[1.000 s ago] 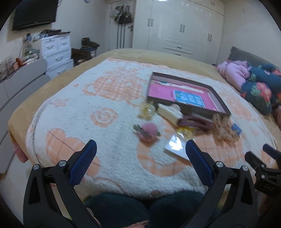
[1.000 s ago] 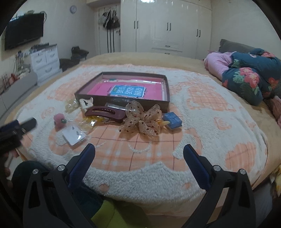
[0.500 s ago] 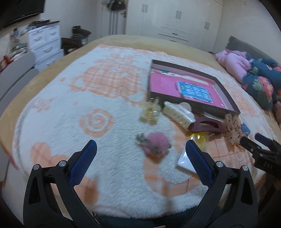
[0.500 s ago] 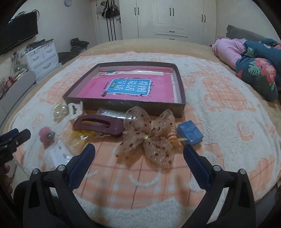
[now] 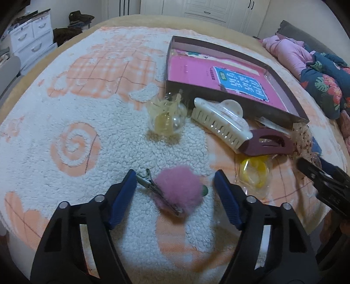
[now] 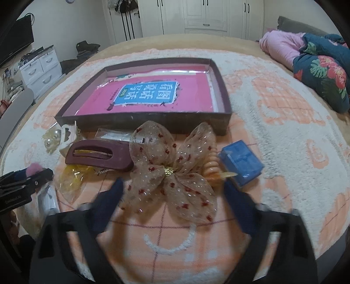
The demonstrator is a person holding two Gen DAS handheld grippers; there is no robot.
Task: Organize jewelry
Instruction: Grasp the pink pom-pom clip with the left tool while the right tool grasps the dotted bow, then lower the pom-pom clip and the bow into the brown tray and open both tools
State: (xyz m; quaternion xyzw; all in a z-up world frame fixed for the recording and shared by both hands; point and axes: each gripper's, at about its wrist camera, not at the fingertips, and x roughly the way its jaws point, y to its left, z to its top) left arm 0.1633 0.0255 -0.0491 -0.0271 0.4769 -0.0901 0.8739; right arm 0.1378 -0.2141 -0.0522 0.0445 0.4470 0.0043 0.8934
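Two open grippers over fleecy blanket [image 5: 65,122]; white wardrobes [image 6: 205,15] behind

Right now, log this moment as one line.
left gripper: open, straddling fluffy pink pompom hair clip | right gripper: open, over sheer dotted bow

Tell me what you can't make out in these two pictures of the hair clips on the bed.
- Right gripper: blurred in the right wrist view, fingers only dark smears.
- Orange comb: mostly covered by the bow, right wrist view.
- Clear packet: half hidden behind the maroon clip, left wrist view.
- Blue box: just a sliver behind the bow, left wrist view.
- White clip: too small to make out, right wrist view.
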